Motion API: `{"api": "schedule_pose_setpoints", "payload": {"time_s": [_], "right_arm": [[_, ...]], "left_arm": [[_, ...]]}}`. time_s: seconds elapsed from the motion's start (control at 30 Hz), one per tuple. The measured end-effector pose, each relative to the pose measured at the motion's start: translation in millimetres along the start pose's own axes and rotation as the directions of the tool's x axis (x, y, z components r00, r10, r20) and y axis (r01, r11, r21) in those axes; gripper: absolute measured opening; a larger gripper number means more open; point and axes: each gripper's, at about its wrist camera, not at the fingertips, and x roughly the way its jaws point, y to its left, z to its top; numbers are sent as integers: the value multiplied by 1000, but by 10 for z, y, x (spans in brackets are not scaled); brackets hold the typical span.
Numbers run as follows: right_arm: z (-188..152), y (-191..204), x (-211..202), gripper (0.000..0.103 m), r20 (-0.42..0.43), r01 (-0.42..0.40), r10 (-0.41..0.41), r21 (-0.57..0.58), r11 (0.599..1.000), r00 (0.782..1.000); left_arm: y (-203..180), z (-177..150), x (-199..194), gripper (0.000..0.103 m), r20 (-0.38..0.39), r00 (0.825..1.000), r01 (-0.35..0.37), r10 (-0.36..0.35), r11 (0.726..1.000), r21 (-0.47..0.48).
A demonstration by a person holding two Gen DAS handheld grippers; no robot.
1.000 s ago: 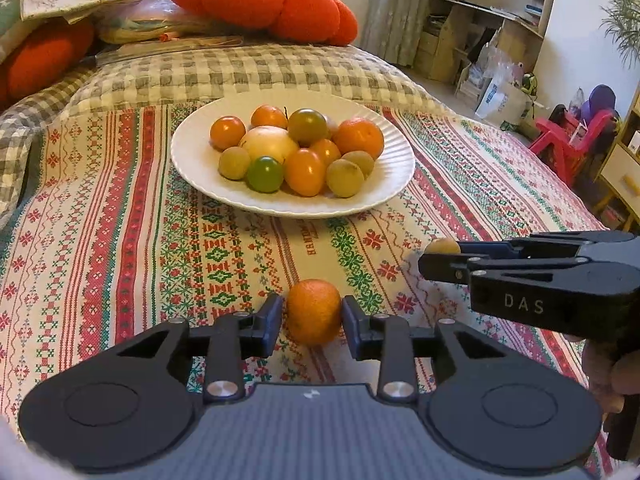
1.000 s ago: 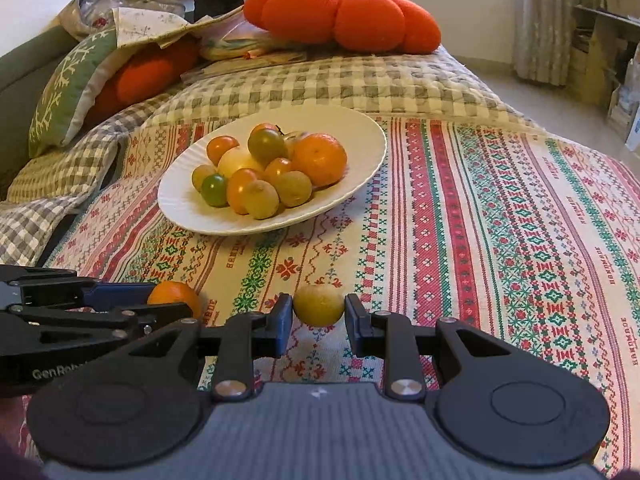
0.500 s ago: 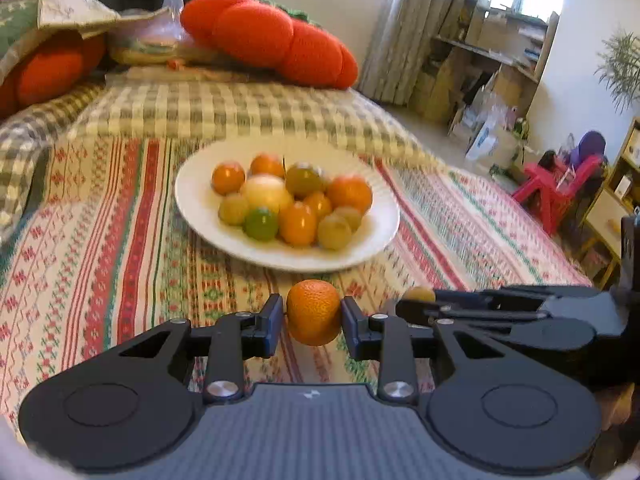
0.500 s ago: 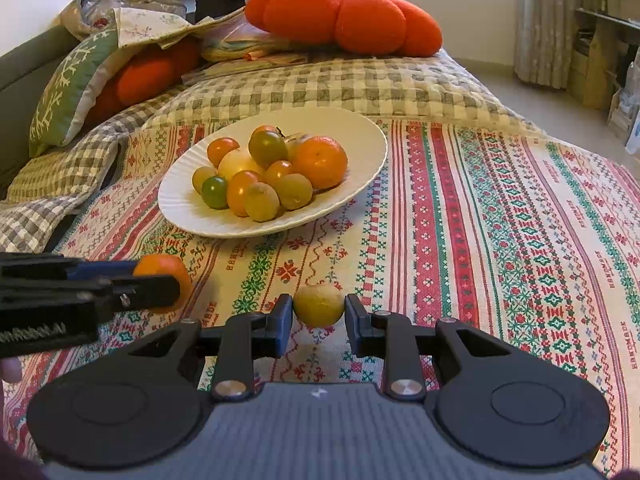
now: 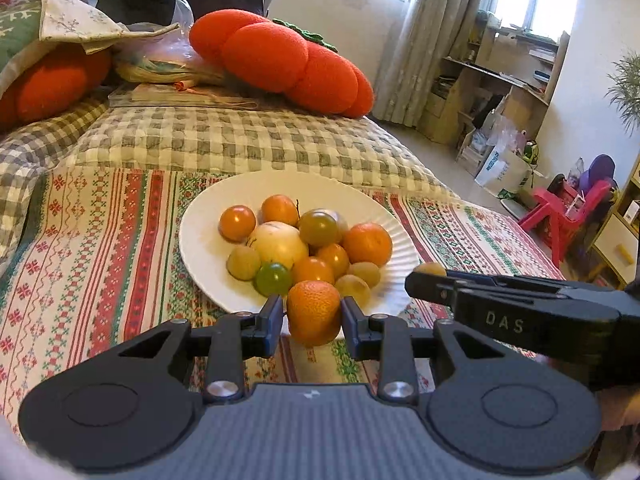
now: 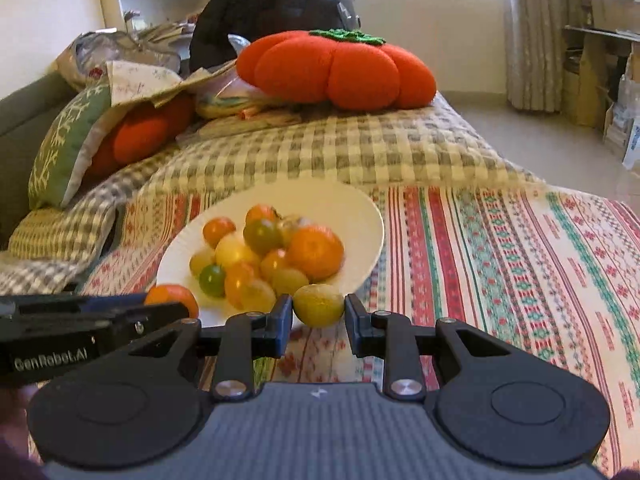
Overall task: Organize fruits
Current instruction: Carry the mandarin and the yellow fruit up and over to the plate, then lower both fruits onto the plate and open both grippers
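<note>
Already the plate (image 5: 200, 248) is heaped: with the left tongs (image 5: 313, 314) pinching an orange (image 5: 314, 312) and the right tongs (image 6: 319, 312) a yellow-green fruit (image 6: 319, 305), either could roll off onto the bed (image 6: 500, 248).

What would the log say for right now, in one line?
left gripper: shut on orange | right gripper: shut on yellow-green fruit | both near plate of fruit

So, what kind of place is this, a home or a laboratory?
Most likely a home living room: a sofa under a grey checked quilt, an orange pumpkin-shaped plush cushion, and a red plastic child's chair beside cluttered wooden shelves.
</note>
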Motion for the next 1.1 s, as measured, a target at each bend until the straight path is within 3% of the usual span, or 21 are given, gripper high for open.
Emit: {"api": "schedule_pose_setpoints", "payload": {"time_s": [0.73, 0.97, 1.1], "right_arm": [[74, -13, 272, 30, 20, 6, -5, -17, 1000, 1000], [97, -26, 223, 45, 25, 12, -12, 2, 1000, 1000], [106, -61, 144, 59, 37, 24, -25, 27, 999, 999]], "left_arm": [[69, 43, 228, 23, -2, 1000, 10, -10, 1000, 19], [37, 55, 162, 45, 1, 1000, -20, 20, 999, 42], [33, 44, 88, 58, -11, 999, -45, 46, 998, 40]]}}
